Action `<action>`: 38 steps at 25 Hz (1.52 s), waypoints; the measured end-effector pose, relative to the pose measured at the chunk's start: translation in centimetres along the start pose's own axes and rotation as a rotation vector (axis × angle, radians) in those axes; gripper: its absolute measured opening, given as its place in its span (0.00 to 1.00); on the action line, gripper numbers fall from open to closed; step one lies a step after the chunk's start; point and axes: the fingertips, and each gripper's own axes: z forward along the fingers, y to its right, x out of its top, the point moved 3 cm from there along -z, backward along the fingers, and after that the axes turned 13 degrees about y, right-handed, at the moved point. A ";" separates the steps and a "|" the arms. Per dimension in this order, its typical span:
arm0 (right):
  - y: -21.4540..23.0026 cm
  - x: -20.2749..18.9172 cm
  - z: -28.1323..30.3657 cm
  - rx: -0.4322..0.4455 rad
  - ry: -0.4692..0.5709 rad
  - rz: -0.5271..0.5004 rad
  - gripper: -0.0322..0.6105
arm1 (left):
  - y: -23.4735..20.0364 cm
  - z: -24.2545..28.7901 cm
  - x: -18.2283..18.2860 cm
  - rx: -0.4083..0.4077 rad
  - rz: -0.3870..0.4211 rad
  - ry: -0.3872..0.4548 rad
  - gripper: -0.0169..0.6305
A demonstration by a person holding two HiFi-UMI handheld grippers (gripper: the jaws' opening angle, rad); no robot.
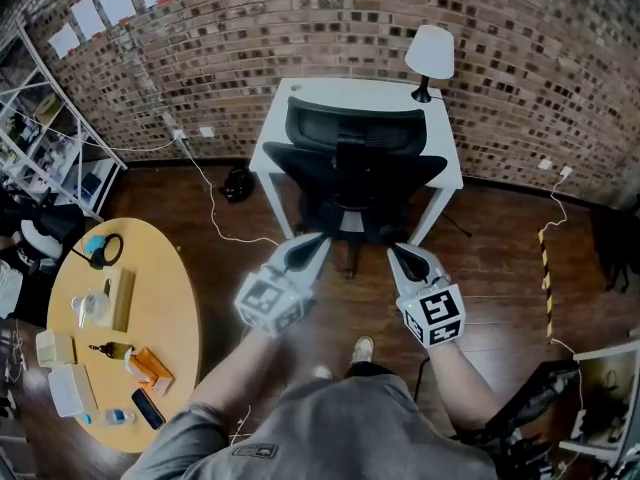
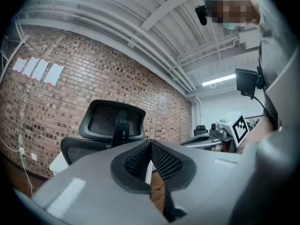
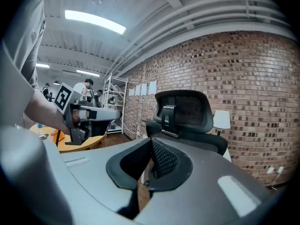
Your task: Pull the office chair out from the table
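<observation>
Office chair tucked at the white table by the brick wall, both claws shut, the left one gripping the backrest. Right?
No: the left claw is shut on nothing, short of the office chair, as the left gripper view shows. The rest holds.

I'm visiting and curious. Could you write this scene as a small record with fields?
office chair: black, pushed in at the white table, its back toward the person
lamp: white, on the table's far right corner
left gripper: shut, empty, not touching the chair
right gripper: shut, empty, not touching the chair
round table: wooden, cluttered, at the person's left
</observation>
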 end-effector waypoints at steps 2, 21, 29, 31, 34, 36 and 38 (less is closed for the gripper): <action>2.1 -0.4 1.9 0.021 -0.002 -0.006 0.07 | -1.6 1.8 -0.6 0.025 -0.001 -0.008 0.03; 9.1 -0.8 16.8 0.266 -0.197 -0.493 0.34 | -14.3 12.1 -3.0 -0.264 0.542 -0.251 0.21; 10.9 -2.7 19.6 0.344 -0.331 -0.695 0.40 | -15.9 14.9 -6.3 -0.460 0.817 -0.442 0.27; 10.9 -2.6 20.0 0.368 -0.342 -0.712 0.41 | -16.2 15.5 -6.6 -0.476 0.864 -0.455 0.28; 10.9 -2.3 20.3 0.408 -0.361 -0.711 0.47 | -16.8 16.2 -6.2 -0.482 0.870 -0.445 0.31; 10.8 -2.3 20.4 0.441 -0.383 -0.705 0.45 | -16.8 16.4 -6.1 -0.508 0.869 -0.452 0.31; 10.7 -2.5 20.5 0.478 -0.409 -0.694 0.44 | -16.7 16.6 -6.7 -0.549 0.886 -0.482 0.32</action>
